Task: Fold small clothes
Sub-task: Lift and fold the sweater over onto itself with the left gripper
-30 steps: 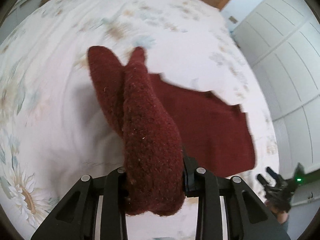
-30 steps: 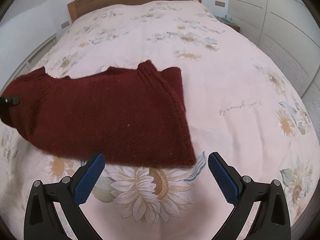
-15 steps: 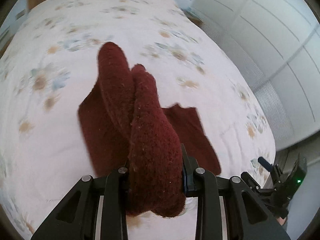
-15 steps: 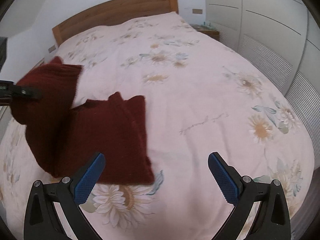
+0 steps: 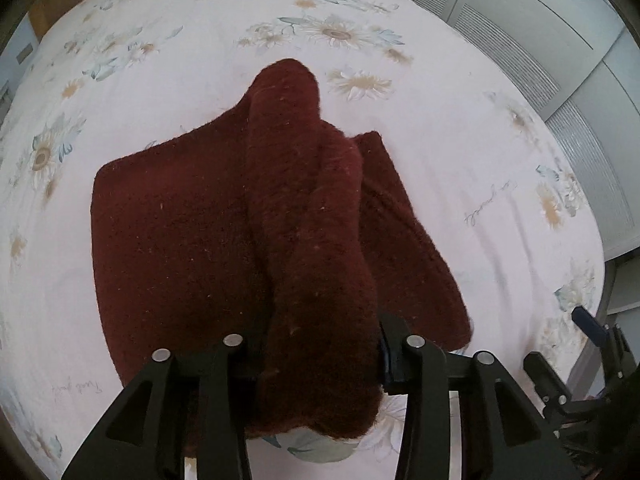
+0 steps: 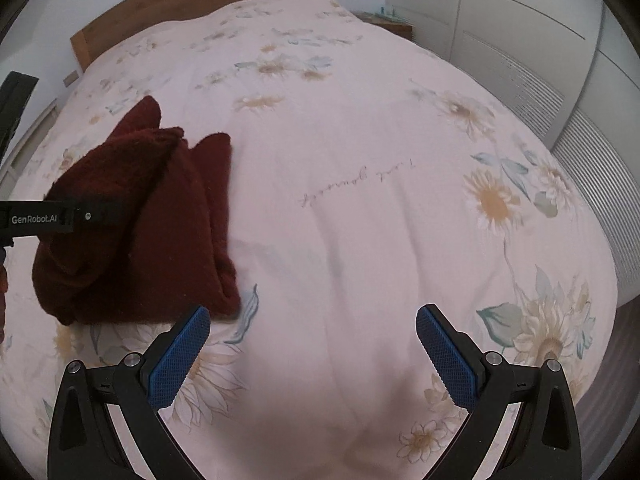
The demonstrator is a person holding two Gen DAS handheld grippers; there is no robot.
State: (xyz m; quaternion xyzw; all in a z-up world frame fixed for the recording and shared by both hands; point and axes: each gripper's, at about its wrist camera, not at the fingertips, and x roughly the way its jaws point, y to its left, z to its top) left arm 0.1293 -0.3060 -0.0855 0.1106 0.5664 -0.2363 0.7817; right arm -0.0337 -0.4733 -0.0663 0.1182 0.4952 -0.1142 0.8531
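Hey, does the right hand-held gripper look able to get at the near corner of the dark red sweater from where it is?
Probably yes. The right hand-held gripper is open and empty, and only bare floral bedspread lies between it and the dark red sweater, whose near corner sits just beyond its left finger. The left hand-held gripper grips another part.

The left gripper's point(image 5: 320, 364) pads are hidden under the sweater point(image 5: 208, 240) bunched between them, so whether they press it cannot be told. In the right view that gripper point(image 6: 60, 216) is cut off at 9 o'clock. The sweater covers the bedspread point(image 5: 120, 92) below it. The headboard point(image 6: 192, 4) is cropped at 12 o'clock.
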